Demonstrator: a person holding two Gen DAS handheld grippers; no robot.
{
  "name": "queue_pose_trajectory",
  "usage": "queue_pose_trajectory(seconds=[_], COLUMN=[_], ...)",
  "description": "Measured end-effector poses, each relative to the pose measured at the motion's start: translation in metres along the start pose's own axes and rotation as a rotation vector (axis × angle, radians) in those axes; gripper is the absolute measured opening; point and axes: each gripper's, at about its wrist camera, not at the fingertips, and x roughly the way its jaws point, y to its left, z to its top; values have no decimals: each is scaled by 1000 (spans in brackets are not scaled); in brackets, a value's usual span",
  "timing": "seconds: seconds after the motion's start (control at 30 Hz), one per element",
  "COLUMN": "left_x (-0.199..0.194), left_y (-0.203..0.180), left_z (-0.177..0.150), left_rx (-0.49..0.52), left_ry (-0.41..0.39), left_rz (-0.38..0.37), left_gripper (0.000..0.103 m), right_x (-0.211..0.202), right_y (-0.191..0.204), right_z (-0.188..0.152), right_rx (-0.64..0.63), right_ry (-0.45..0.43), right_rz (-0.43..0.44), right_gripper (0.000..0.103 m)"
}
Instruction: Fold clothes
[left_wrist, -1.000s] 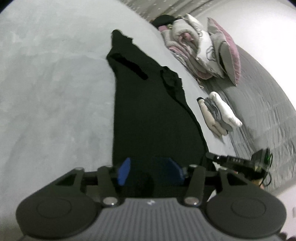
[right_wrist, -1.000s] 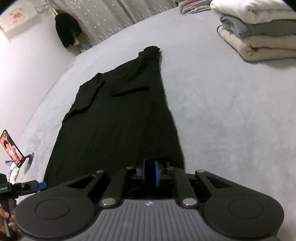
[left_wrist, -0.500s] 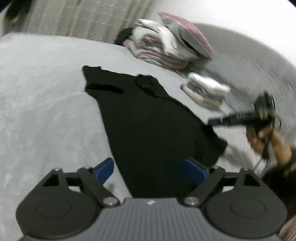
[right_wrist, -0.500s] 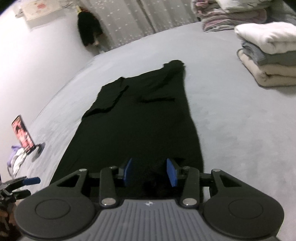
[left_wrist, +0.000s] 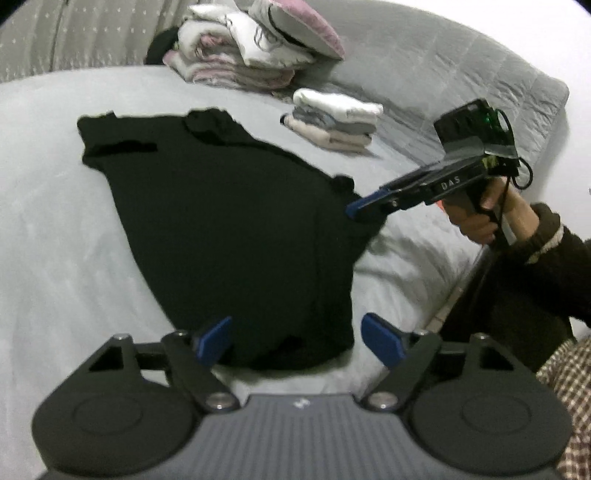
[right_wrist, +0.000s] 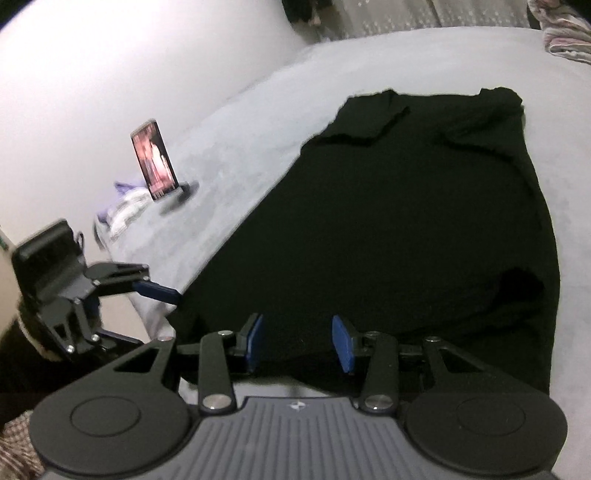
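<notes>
A black garment (left_wrist: 229, 221) lies spread flat on the grey bed (left_wrist: 55, 229), neck end far, hem near. My left gripper (left_wrist: 297, 338) hovers over the near hem corner. Its jaws are closing, but the blue pads stand wide apart and off the cloth. In the right wrist view the same garment (right_wrist: 406, 221) fills the middle. There my right gripper (right_wrist: 298, 341) stands open above the near hem with nothing pinched. That right gripper (left_wrist: 364, 208) also shows from the side at the garment's right edge, in a person's hand (left_wrist: 476, 218). One left gripper fingertip (right_wrist: 157, 290) reaches the garment's left corner.
A stack of folded clothes (left_wrist: 336, 122) sits on the bed beyond the garment, with piled bedding and a pillow (left_wrist: 255, 48) behind it. A quilted grey headboard (left_wrist: 461, 92) rises at right. A phone on a stand (right_wrist: 155, 162) and a crumpled cloth (right_wrist: 122, 214) lie left.
Both grippers have opened and let go of the hem, the right from fully shut. Both have pulled back and rolled, so each now shows in the other's view.
</notes>
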Motion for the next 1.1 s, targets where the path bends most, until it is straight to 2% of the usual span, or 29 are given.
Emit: queue_pose_trajectory(seconds=[0.1, 0.27, 0.33, 0.53, 0.67, 0.77, 0.97, 1.03, 1.07, 1.1], left_x=[5, 8, 4, -12, -19, -21, -25, -29, -30, -31], left_y=[-1, -2, 0, 16, 35, 48, 70, 71, 69, 65], left_z=[-3, -4, -4, 1, 6, 8, 8, 10, 11, 12], left_rx=[7, 22, 8, -88, -190, -256, -375, -353, -331, -307], left_ry=[26, 25, 4, -117, -208, -260, -284, -258, -249, -241], left_rz=[4, -33, -52, -114, -129, -112, -42, -51, -57, -68], left_gripper=[65, 33, 25, 16, 16, 16, 15, 20, 32, 40], right_x=[7, 9, 8, 2, -6, -12, -22, -26, -28, -28], right_y=[-1, -2, -3, -10, -18, -24, -39, -43, -44, -45], right_z=[-1, -2, -3, 0, 3, 5, 5, 5, 5, 5], right_rx=[-3, -3, -1, 28, 60, 86, 136, 150, 155, 159], right_ry=[23, 33, 35, 0, -44, -74, -119, -131, -134, -136], right_rz=[-17, -30, -34, -47, -63, -84, -144, -151, -153, -154], right_gripper=[41, 41, 41, 41, 41, 41, 41, 41, 41, 41])
